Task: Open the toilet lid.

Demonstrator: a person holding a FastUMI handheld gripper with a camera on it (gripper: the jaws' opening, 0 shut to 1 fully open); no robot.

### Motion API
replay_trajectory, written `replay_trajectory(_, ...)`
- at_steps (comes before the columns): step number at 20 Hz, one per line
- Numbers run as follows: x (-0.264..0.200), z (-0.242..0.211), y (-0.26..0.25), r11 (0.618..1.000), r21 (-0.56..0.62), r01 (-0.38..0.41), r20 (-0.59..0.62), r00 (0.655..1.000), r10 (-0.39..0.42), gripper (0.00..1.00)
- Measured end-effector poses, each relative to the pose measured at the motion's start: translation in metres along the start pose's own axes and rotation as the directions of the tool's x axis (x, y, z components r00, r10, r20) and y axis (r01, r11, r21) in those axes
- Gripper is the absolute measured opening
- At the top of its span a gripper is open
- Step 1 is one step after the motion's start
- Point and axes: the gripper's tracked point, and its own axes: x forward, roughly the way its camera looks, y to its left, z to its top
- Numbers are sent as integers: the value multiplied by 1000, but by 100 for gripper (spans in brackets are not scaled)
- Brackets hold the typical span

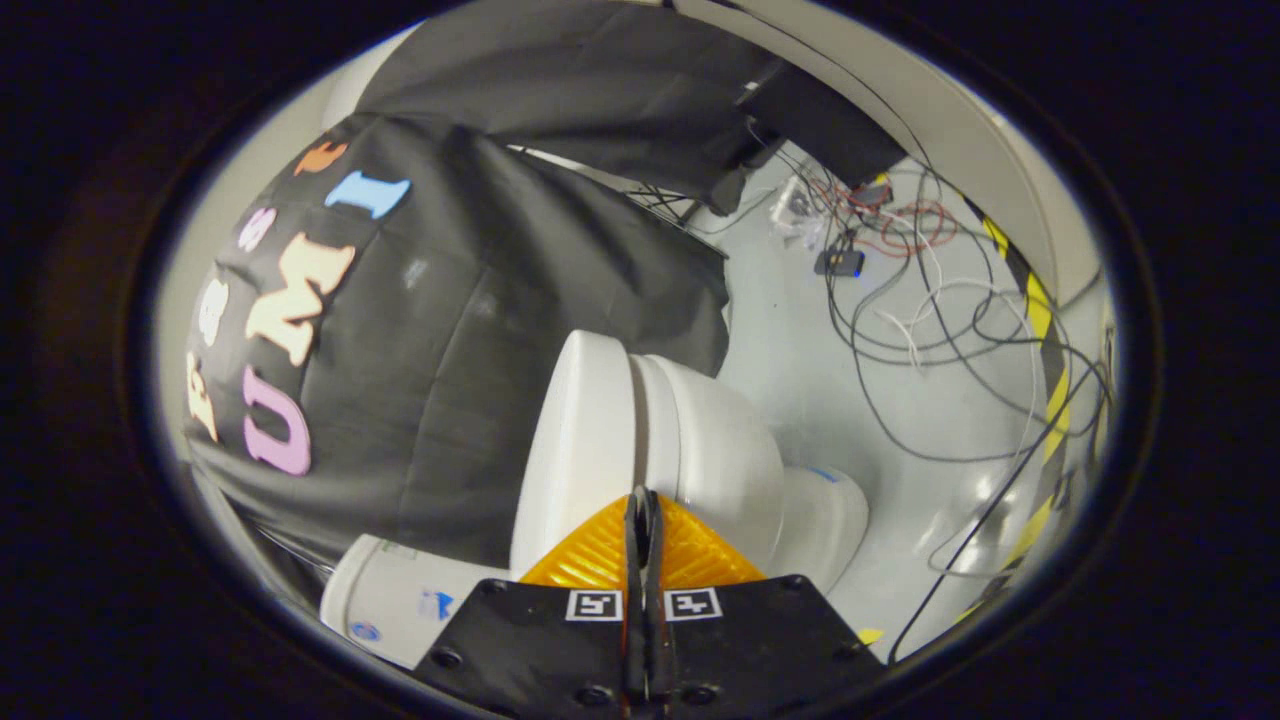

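Note:
The view is rolled sideways. A white toilet stands on the grey floor, its lid [580, 440] lying flat against the bowl [720, 440] with only a thin dark seam between them. The tank [400, 600] shows beside the lid and the pedestal [825, 520] beyond the bowl. My gripper [642, 497] is shut, its fingers pressed together with nothing between them. The tips sit right at the front rim of the toilet, in line with the seam between lid and bowl. I cannot tell whether they touch it.
The black booth cloth [450, 330] hangs behind the toilet. Loose cables [930, 320] and a small dark box [840, 262] lie on the grey floor [790, 340] past the bowl. Yellow-and-black tape [1045, 340] runs along the foot of a white wall [960, 130].

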Motion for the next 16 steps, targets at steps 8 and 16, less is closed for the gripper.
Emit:
replay_trajectory(8,-27,24,77,980,-181,-86,100,989,106,1)
replay_trajectory(16,-54,31,162,881,-447,-153,86,973,213,1)
